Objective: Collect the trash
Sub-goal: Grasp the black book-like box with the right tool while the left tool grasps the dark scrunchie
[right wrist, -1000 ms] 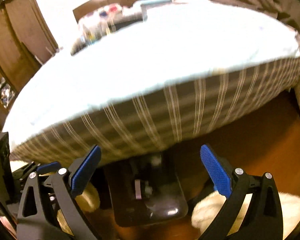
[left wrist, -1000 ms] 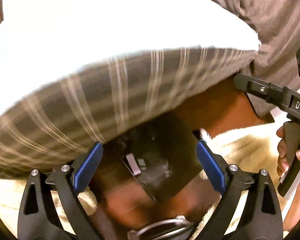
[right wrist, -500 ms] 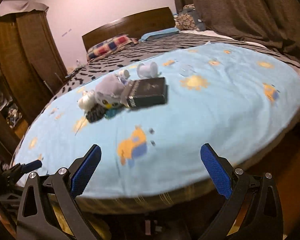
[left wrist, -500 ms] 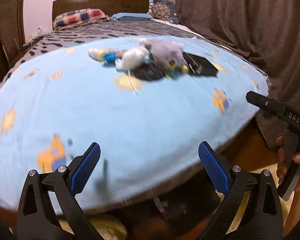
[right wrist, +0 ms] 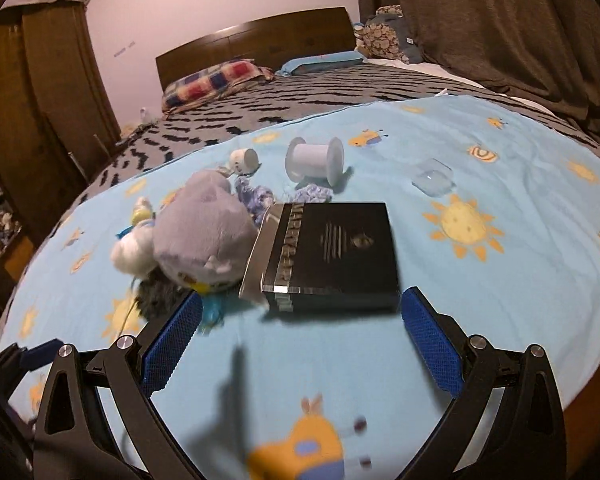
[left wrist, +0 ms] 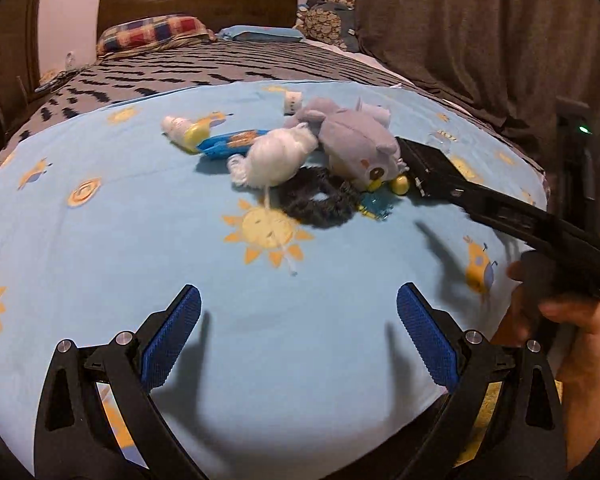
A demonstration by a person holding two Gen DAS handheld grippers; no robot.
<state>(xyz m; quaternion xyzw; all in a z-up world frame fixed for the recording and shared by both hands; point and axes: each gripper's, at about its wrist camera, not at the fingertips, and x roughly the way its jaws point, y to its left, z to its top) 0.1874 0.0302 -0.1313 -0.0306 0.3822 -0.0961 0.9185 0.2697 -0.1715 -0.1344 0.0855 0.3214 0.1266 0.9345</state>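
- My left claw point(left wrist: 298, 334) hangs released above the light blue bed sheet with sun and cartoon prints point(left wrist: 100, 264), its blue pads point(left wrist: 171, 336) spread wide with nothing between them.
- My right claw point(right wrist: 300, 338) is likewise released, its pads apart, hovering just in front of the flat black box with silver lettering on its spine point(right wrist: 340, 252).
- Taking that black box as landmark: the grey plush owl toy point(right wrist: 204, 240) leans against its left side, touching it.
- Left of the owl, further from the box, lies a white fluffy ball of yarn point(left wrist: 276, 158), with a dark fuzzy ring point(left wrist: 320, 200) just in front of it.
- A crumpled blue wrapper point(left wrist: 230, 144) and a small white and yellow tube point(left wrist: 182, 132) lie beyond the yarn, on the far left of the heap.
- Behind the box stands a white plastic spool on its side point(right wrist: 314, 160), with a small white cup-like piece point(right wrist: 244, 160) to its left.
- Behind the box to the right, apart from it, sits a small clear plastic lid point(right wrist: 434, 176).
- In the left wrist view my hand point(left wrist: 560, 320) grips the right tool's handle.
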